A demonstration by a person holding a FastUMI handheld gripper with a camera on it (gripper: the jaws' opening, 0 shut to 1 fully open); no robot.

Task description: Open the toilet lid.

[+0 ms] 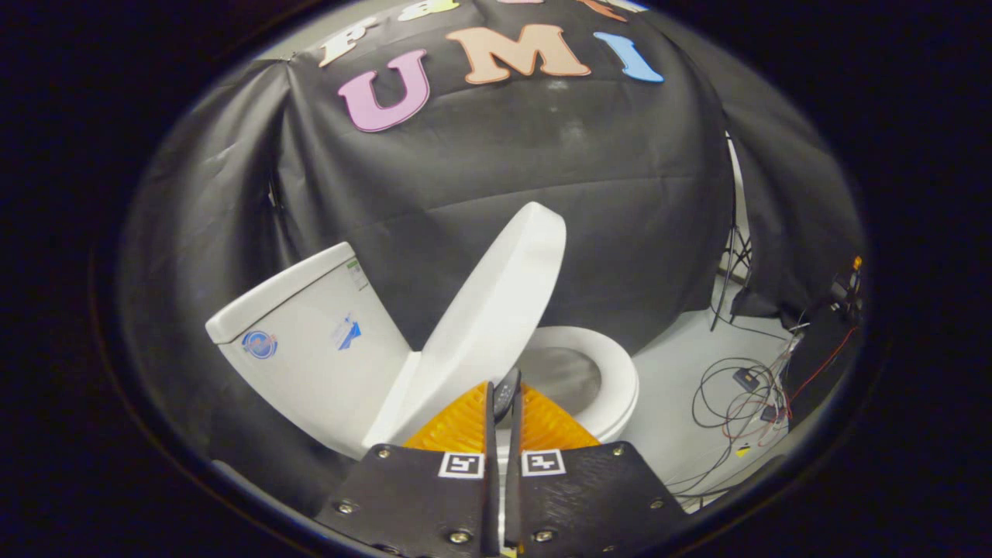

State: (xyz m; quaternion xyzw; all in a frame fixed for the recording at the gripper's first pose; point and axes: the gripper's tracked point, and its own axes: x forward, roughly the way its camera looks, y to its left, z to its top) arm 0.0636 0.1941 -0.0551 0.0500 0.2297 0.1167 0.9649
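Just ahead of my claw (505,391) stands the toilet lid (496,310), a smooth white oval raised well off the seat and tilted back toward the tank, though not resting against it. Its hinge end sits low beside my left finger; its free end points up against the booth wall. My two fingers lie nearly together, only a thin slit between them, and a narrow dark piece shows in that slit near the tips; I cannot tell what it is or whether both fingers press on it. The fingertips reach the lower edge of the lid, but contact cannot be confirmed.

Beyond the fingers, to their right, the white toilet seat (616,372) rings the open bowl (566,376), whose inside looks grey. To the left of the lid stands the white tank (310,341) with its flat tank cover (275,291); the tank wall carries small stickers, one round and blue (259,343).

Farther right, well apart from the toilet, loose cables (736,403) coil on the pale floor (674,411), with small dark boxes among them. A thin stand (732,256) rises near the edge of the black cloth wall (542,170), which hangs in folds behind the whole toilet.
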